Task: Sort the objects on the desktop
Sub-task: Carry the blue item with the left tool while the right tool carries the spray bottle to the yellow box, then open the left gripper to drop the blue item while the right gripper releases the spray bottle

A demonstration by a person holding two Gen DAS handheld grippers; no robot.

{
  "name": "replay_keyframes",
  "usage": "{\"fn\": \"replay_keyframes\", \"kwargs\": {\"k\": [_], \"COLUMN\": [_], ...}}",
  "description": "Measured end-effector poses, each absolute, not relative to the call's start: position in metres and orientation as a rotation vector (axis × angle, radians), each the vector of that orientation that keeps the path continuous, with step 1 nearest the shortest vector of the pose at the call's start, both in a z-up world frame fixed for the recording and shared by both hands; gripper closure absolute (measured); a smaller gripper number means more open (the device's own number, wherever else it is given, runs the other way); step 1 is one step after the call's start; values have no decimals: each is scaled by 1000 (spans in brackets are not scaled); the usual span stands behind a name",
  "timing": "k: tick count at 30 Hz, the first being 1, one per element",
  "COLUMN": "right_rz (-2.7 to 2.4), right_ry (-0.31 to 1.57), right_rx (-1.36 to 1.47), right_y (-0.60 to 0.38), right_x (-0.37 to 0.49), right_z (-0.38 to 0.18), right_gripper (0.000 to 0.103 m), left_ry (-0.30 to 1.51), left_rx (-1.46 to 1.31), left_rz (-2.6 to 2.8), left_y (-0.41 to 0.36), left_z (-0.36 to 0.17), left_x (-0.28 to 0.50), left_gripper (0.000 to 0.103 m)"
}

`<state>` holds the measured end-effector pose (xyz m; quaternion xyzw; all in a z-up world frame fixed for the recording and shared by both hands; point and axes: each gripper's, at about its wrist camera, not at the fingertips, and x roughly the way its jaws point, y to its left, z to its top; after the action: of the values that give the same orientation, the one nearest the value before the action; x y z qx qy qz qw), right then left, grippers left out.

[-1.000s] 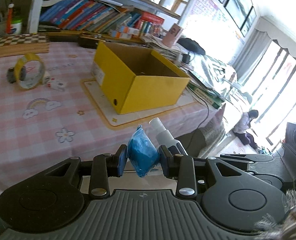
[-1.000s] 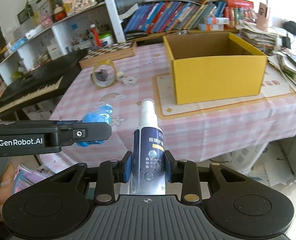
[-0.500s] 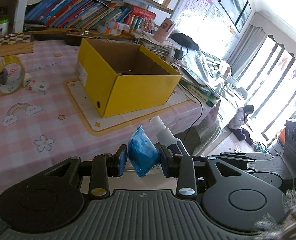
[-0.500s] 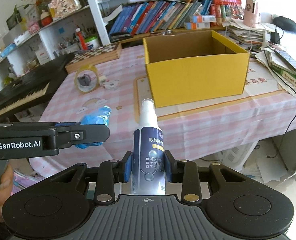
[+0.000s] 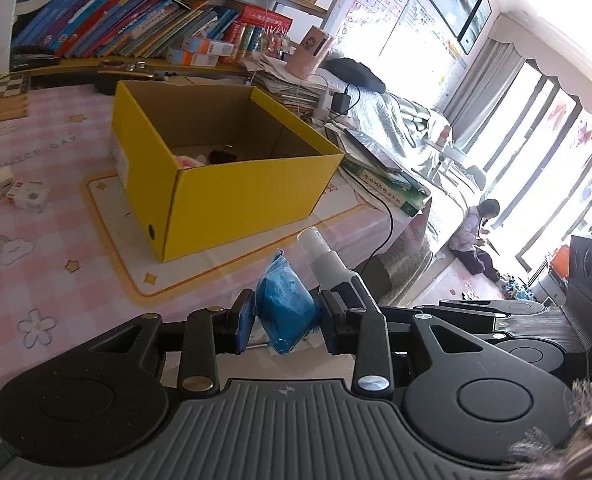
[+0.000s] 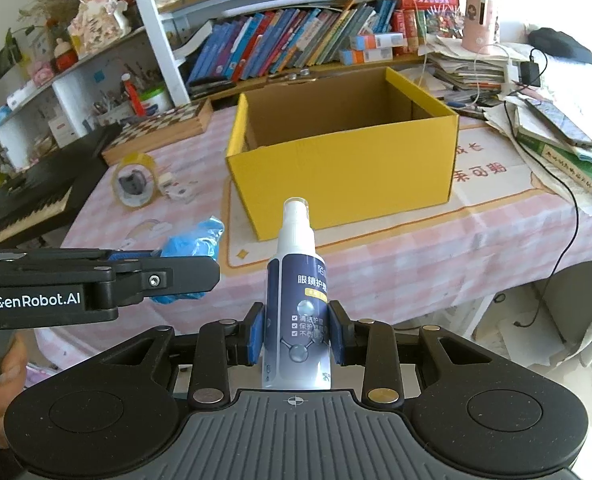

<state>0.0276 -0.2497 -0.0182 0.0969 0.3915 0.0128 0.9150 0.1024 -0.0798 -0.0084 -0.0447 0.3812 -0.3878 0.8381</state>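
My left gripper (image 5: 283,320) is shut on a crumpled blue packet (image 5: 285,308), held in the air before the table's front edge. In the right wrist view that packet (image 6: 193,240) shows beyond the left gripper (image 6: 199,270). My right gripper (image 6: 296,338) is shut on an upright spray bottle (image 6: 298,300) with a dark blue label and white nozzle. The same bottle (image 5: 324,260) pokes up just right of the packet in the left wrist view. An open yellow cardboard box (image 5: 231,184) (image 6: 344,168) stands ahead on a placemat, with a few small items on its floor.
A tape roll (image 6: 133,184) and small white boxes (image 6: 177,190) lie left of the box on the pink checked tablecloth (image 6: 416,248). Book stacks (image 6: 564,152) and a cable crowd the right end. A chessboard (image 6: 159,130), keyboard and bookshelf stand behind. A person sits on the floor far right.
Both grippers have moved rightward along the table with their loads, so the yellow box now sits nearer the middle ahead and the tape roll has slid off to the left.
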Motion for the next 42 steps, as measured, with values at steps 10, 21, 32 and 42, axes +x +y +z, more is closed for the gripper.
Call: {"fn": "replay_keyframes", "kwargs": {"k": [10, 21, 32, 42], "right_rz": [31, 70, 160, 234], "right_ry": [797, 727, 580, 651], "right_rx": [191, 249, 185, 47], "right_y": [-284, -326, -350, -351], "right_x": [46, 79, 140, 209], "right_z": [-15, 2, 40, 21], "right_gripper": [70, 70, 70, 70], "left_ry": [793, 735, 620, 647], "left_rx": [-95, -85, -103, -39], "left_rz": [-821, -793, -706, -621], "left_y": [-114, -146, -162, -186], "left_z": [-7, 6, 41, 33], "left_x": [117, 137, 180, 243], "left_gripper": [72, 72, 72, 72]}}
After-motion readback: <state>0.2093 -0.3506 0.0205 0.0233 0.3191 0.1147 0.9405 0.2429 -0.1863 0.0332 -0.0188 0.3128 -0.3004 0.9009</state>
